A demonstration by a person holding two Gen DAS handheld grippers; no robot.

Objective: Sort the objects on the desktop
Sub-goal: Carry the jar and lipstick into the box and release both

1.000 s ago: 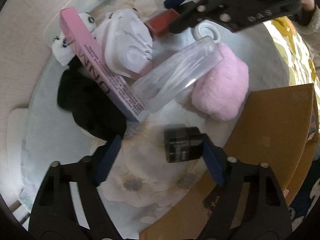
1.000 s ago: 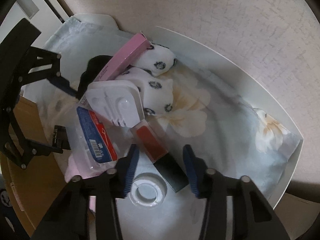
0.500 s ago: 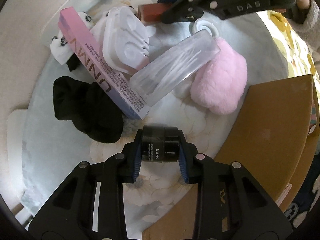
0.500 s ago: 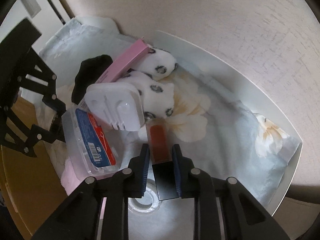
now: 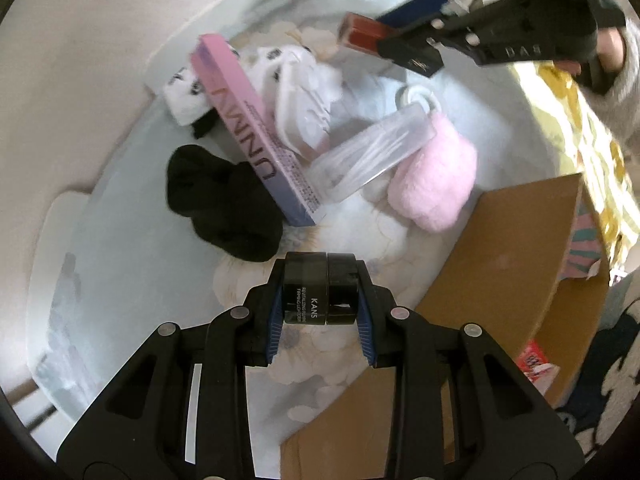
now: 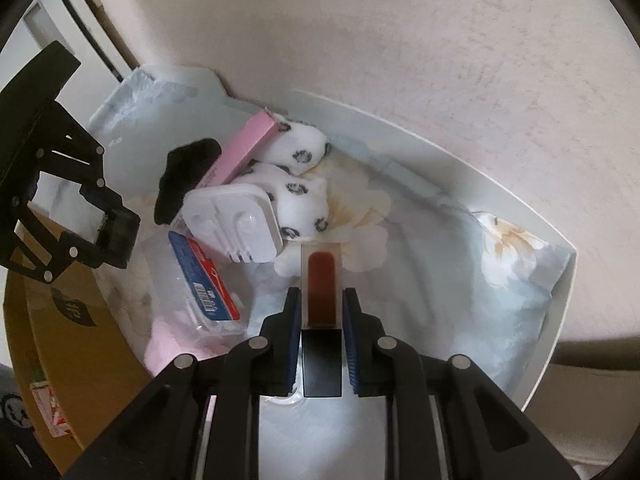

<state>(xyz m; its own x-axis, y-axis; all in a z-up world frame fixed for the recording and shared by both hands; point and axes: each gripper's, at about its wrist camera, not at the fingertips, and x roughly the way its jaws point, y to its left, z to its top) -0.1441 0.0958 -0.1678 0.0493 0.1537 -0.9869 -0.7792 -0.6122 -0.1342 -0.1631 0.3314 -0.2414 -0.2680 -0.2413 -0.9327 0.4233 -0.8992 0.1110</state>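
Observation:
My left gripper (image 5: 320,300) is shut on a small black KANS cosmetic jar (image 5: 320,290) and holds it above the flowered cloth. My right gripper (image 6: 322,308) is shut on a red lip gloss tube with a black cap (image 6: 321,284), lifted above the pile; it also shows in the left wrist view (image 5: 368,36). On the cloth lie a pink UNNY box (image 5: 256,128), a black sock (image 5: 224,200), a white plastic case (image 5: 300,100), a clear plastic box (image 5: 372,156), a pink fluffy item (image 5: 436,184) and white spotted socks (image 6: 300,192).
A brown cardboard box (image 5: 500,280) stands at the right, its rim close to my left gripper. The white table edge (image 6: 480,180) and a textured wall (image 6: 400,40) lie behind the pile. A white ring (image 5: 416,96) lies by the clear box.
My left gripper closed on the black jar and lifted it. My right gripper closed on the lip gloss and raised it off the cloth.

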